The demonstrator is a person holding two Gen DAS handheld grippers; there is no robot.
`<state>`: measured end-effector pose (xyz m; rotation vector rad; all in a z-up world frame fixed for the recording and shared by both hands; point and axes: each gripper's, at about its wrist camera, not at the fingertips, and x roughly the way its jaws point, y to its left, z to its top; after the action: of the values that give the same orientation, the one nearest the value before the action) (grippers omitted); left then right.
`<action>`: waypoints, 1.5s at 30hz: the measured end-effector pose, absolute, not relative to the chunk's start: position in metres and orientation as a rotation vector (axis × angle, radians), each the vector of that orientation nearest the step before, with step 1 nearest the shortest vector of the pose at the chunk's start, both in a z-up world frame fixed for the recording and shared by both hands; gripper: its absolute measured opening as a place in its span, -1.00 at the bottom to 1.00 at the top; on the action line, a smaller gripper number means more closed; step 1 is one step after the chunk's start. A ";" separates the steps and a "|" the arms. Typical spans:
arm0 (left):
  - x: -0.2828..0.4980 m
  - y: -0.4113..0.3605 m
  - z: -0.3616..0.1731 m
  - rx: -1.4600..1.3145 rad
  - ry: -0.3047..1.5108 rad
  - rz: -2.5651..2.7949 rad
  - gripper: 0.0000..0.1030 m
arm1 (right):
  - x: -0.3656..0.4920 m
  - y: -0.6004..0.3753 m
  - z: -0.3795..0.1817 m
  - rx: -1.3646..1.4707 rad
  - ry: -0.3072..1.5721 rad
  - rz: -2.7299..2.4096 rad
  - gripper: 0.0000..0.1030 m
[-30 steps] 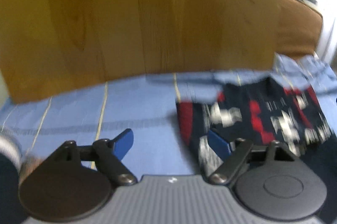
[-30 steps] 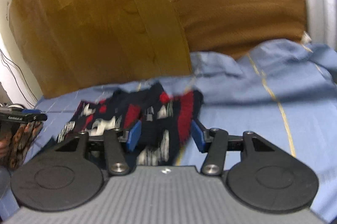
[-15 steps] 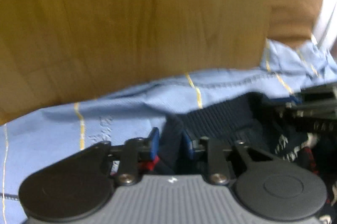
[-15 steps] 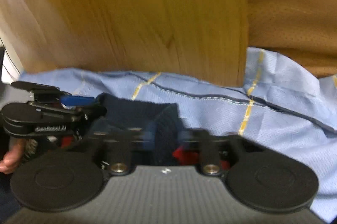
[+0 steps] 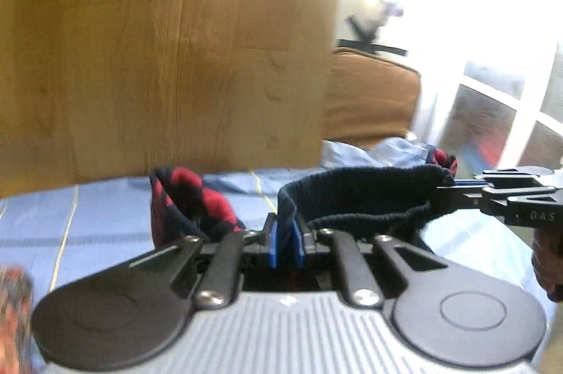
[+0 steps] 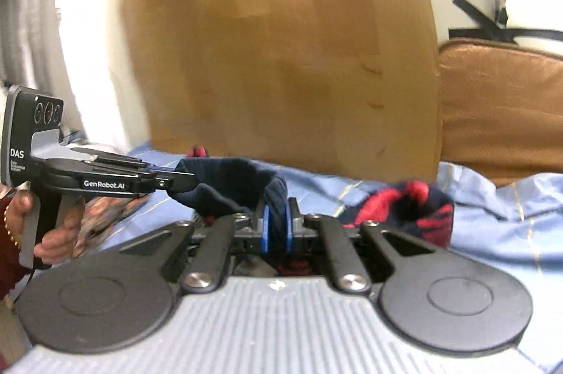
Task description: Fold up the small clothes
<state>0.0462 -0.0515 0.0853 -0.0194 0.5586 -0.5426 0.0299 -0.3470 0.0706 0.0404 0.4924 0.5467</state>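
Note:
A small navy knit garment (image 5: pixel 359 194) with red and white pattern hangs stretched between both grippers above the blue sheet (image 5: pixel 105 215). My left gripper (image 5: pixel 284 240) is shut on its ribbed navy edge; a red-patterned flap (image 5: pixel 197 198) stands to the left. My right gripper (image 6: pixel 276 229) is shut on the same ribbed edge (image 6: pixel 228 184); a red-patterned part (image 6: pixel 404 208) bulges to the right. The right gripper shows in the left wrist view (image 5: pixel 457 185), and the left gripper in the right wrist view (image 6: pixel 179 178), each clamping an end of the band.
A wooden board (image 5: pixel 169 50) stands upright behind the bed. A brown cushion (image 6: pixel 503 113) leans at the back right. A window (image 5: pixel 503 113) is at the far right. Another patterned cloth (image 6: pixel 105 212) lies at the left on the sheet.
Both grippers went from open over the flat garment to shut on its ribbed edge. They have lifted it off the sheet and pulled the band taut between them.

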 end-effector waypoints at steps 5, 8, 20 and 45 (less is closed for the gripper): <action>-0.035 -0.036 0.052 -0.038 0.608 -0.571 -0.82 | -0.064 -0.340 0.042 -0.023 0.493 0.530 -0.77; -0.054 -0.036 0.023 -0.053 0.697 -0.575 -0.78 | -0.093 -0.343 0.009 0.023 0.563 0.478 -0.77; -0.074 -0.002 0.072 -0.127 0.553 -0.631 -0.28 | -0.108 -0.346 0.043 0.104 0.491 0.514 -0.35; 0.010 -0.062 0.034 -0.273 0.679 -0.661 -0.80 | -0.095 -0.434 0.018 0.559 0.472 0.178 0.39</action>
<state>0.0102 -0.0621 0.0342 -0.2732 0.6791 -0.6610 -0.0955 -0.4338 0.0179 0.5589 0.4716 0.1781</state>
